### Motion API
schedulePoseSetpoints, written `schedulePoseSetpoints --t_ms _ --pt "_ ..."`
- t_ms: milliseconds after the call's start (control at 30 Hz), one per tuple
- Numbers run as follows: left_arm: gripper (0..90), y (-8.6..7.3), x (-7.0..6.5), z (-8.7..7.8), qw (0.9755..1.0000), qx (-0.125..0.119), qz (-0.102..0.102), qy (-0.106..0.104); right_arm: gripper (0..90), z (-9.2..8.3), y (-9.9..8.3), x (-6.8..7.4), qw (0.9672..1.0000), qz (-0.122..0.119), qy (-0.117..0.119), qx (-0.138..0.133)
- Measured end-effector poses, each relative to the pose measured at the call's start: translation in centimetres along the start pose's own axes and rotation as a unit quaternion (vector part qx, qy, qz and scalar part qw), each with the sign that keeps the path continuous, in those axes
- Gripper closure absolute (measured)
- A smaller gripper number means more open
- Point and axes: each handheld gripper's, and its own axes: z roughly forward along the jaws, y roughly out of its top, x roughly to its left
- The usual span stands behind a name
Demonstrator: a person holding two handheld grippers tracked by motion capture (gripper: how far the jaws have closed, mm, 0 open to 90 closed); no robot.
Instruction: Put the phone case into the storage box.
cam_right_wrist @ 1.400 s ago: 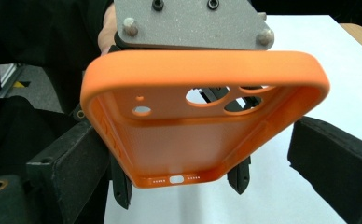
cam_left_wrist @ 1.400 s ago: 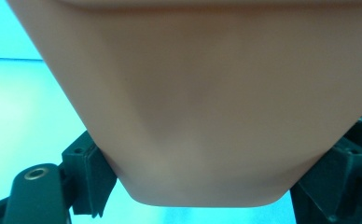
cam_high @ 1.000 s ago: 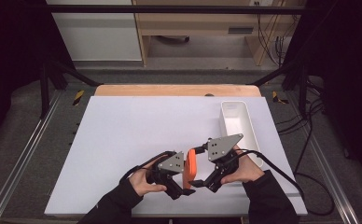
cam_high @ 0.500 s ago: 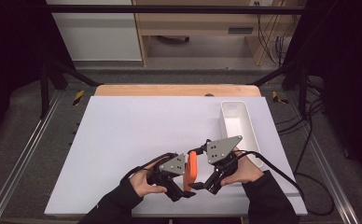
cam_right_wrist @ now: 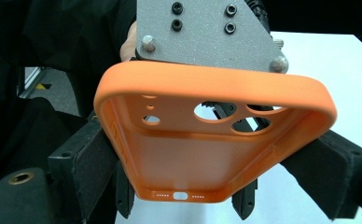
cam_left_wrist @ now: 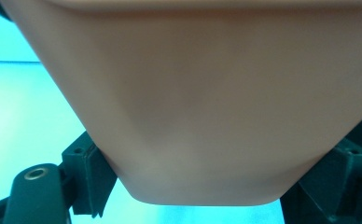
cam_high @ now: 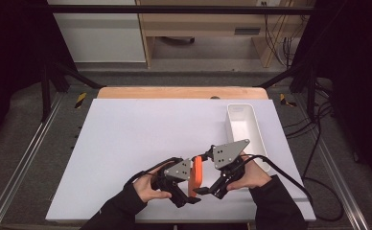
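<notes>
Between the earlier frames and now our hands barely shifted, but the right gripper [cam_high: 204,190] has just been closing its jaws; the orange silicone phone case [cam_high: 195,175] sits between them, and they now clamp its two long edges. Left gripper [cam_high: 190,198] jaws stand wide, pressed on the case's sides too, so both tools hold it, upright, above the near edge of the table.

Surface: white rectangular tabletop [cam_high: 136,143] w/ a bare wood strip [cam_high: 174,92] along the far edge. Long white plastic bin [cam_high: 244,129] rests at the right side, just beside the right hand [cam_high: 251,175]. Room: grey floor, metal rails left & right, black frame legs, pale wooden furniture at the back, cables at the far right.

No readable writing or brand anywhere.

Right gripper view shows the case's inside [cam_right_wrist: 202,154]: camera cut-outs, port holes at the bottom edge, plus the left gripper's grey plate [cam_right_wrist: 202,32] behind it. Left gripper view gives the case's plain back [cam_left_wrist: 207,107], close & blurred, w/ the table tinted cyan. High view gives just a thin orange edge.
</notes>
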Motion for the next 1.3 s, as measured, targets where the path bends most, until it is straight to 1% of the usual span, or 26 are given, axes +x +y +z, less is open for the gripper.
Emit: schedulePoseSetpoints --t_ms 167,500,667,867,1000,1100,1167,1233,1300 --pt "15.5 -0.02 0.01 -0.08 1.0 -0.002 -0.002 -0.002 14.4 -0.03 0.0 -0.11 1.0 0.003 0.004 -0.002" --pt "15.4 -0.05 -0.01 -0.13 1.0 0.001 -0.002 0.002 15.5 -0.05 0.0 -0.22 1.0 0.005 0.007 0.0" --pt "15.2 -0.02 -0.08 -0.17 1.0 0.0 -0.007 0.002 15.9 -0.1 0.01 -0.3 0.9999 0.008 0.01 0.0" --pt "14.8 0.08 -0.27 -0.11 0.9999 0.005 -0.01 0.005 16.1 -0.05 0.01 -0.31 0.9998 0.011 0.014 0.001" --pt "13.5 0.17 -0.37 -0.18 0.9999 0.001 -0.01 0.011 16.1 -0.14 0.04 -0.33 0.9998 0.013 0.013 0.0" --pt "11.2 0.29 -0.44 -0.37 0.9997 -0.005 -0.018 0.017 16.0 -0.21 0.06 -0.37 0.9998 0.014 0.013 0.001" --pt "9.8 0.29 -0.47 -0.5 0.9995 -0.01 -0.019 0.022 16.0 -0.27 0.07 -0.39 0.9998 0.014 0.01 0.003" --pt "9.4 0.26 -0.42 -0.73 0.9994 -0.008 -0.019 0.027 16.0 -0.43 0.12 -0.41 0.9999 0.015 0.007 0.002" --pt "8.3 0.17 -0.4 -0.94 0.9992 -0.011 -0.023 0.031 16.0 -0.66 0.18 -0.46 0.9999 0.015 0.001 0.001"
